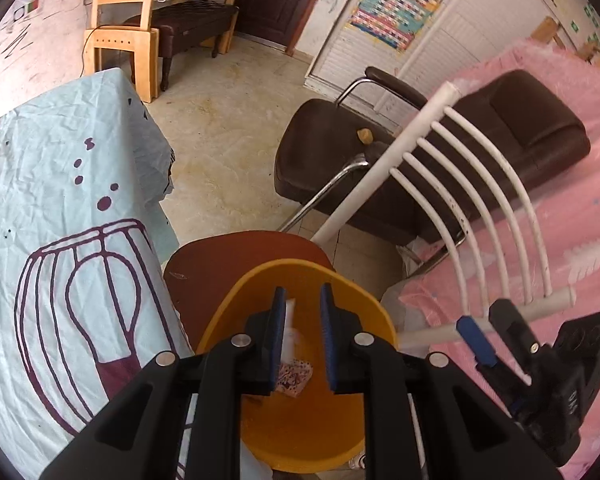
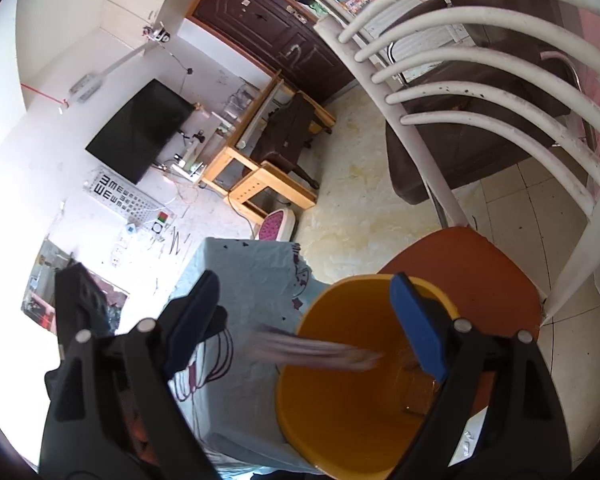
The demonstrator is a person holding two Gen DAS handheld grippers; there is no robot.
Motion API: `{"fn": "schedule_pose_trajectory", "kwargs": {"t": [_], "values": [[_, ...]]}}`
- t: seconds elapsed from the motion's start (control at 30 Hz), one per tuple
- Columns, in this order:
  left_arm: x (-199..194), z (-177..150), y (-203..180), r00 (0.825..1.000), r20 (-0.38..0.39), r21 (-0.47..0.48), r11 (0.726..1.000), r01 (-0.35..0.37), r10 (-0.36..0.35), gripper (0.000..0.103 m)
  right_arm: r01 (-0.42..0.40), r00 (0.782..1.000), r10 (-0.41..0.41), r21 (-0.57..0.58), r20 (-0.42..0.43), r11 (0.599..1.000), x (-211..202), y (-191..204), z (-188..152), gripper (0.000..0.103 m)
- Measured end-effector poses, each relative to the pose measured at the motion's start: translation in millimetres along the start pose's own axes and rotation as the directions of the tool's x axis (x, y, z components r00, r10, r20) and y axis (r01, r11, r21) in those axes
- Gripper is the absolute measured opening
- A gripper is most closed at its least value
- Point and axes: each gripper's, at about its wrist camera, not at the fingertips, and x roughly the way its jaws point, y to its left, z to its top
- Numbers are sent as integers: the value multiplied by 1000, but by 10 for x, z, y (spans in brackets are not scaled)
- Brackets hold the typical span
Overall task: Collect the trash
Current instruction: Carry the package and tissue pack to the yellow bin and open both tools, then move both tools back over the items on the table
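Observation:
An orange-yellow bin (image 1: 300,268) stands on a red-brown chair seat (image 1: 236,256). My left gripper (image 1: 303,289) hangs right over the bin, its jaws nearly closed. A wrapper (image 1: 294,378), white above and pink-patterned below, hangs between its pads against the left one. My right gripper (image 2: 304,277) is open wide over the bin (image 2: 340,408). A blurred pinkish-white piece of trash (image 2: 320,350) is in the air between its fingers, touching neither pad, above the bin's mouth. The right gripper (image 1: 480,312) also shows just to the right of the bin.
A table under a light blue printed cloth (image 1: 60,200) stands close on the bin's left. The chair's white slatted back (image 1: 440,152) rises on the right, with a brown armchair (image 1: 420,140) and a pink cloth (image 1: 580,240) behind it. Open tiled floor (image 1: 228,140) lies beyond.

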Motion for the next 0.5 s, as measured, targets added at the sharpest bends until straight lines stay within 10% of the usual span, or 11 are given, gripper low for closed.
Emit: {"fn": "schedule_pose_trajectory", "kwargs": {"t": [0.2,0.3,0.5], "values": [[-229,-42,11,998,67,34,999,16,-18,20,-20,1000,19,-19,-17,1000,18,87,-50,86],[-476,-68,118,989,148,21,1000,16,-19,92,-26,999,25,-44,-35,999,51,155,-90,86],[-1129,-130,480,953,303,-34,999,-12,22,97,-36,997,30,-88,-70,995,127,324,-204,90]]}}
